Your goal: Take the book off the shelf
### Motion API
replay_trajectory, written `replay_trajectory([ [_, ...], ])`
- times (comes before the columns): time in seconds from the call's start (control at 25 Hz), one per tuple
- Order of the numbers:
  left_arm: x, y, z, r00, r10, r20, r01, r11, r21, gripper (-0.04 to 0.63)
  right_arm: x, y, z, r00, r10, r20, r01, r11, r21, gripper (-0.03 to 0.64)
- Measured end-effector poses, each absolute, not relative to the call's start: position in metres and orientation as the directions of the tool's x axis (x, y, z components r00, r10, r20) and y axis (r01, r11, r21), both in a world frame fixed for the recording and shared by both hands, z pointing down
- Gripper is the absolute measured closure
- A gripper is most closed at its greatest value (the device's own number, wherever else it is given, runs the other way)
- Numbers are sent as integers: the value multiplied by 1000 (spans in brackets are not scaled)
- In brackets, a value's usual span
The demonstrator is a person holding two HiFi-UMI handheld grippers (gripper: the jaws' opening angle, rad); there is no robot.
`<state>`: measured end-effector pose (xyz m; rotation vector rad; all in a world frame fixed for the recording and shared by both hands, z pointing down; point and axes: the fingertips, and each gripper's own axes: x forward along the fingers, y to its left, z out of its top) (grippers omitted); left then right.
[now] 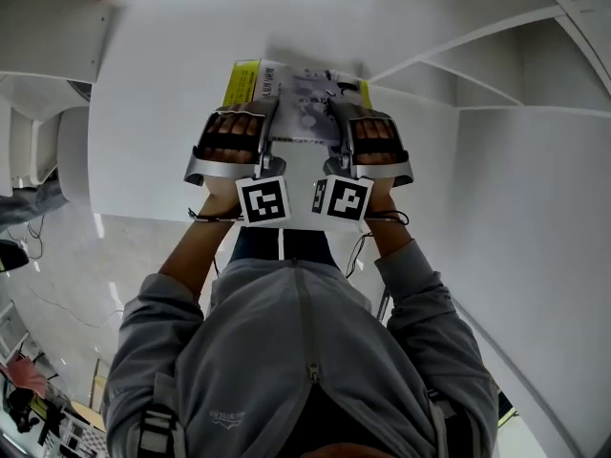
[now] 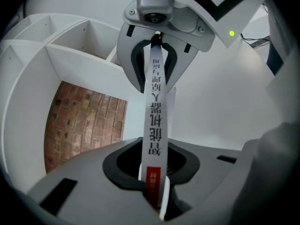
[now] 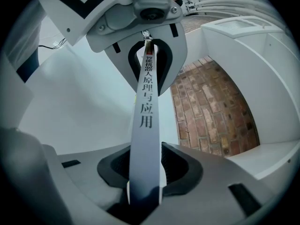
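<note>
Holding book [image 1: 301, 98] by both ends, L gripper [image 1: 260, 132] and R gripper [image 1: 346, 132] fingers clenched on it, clear of shelf [image 1: 496, 65], above white surface [image 1: 153, 84]. Risk: hands drifting apart or twisting; book slips, cover bends.

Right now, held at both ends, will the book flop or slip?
Probably stiff: the book runs straight between the left gripper and right gripper, no sag. Likely light, since it's thin. Its smooth cover might slip, though both clamp it.
</note>
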<state>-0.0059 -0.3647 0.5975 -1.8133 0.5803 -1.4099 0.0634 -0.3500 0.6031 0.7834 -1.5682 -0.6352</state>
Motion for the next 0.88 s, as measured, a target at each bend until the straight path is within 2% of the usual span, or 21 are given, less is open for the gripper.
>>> replay_trajectory([
  [0.88,-26,-304,695,266,-568,779,106,-786,-609,512,42,-290,698,-84,-625,777,-144,779,611,476],
])
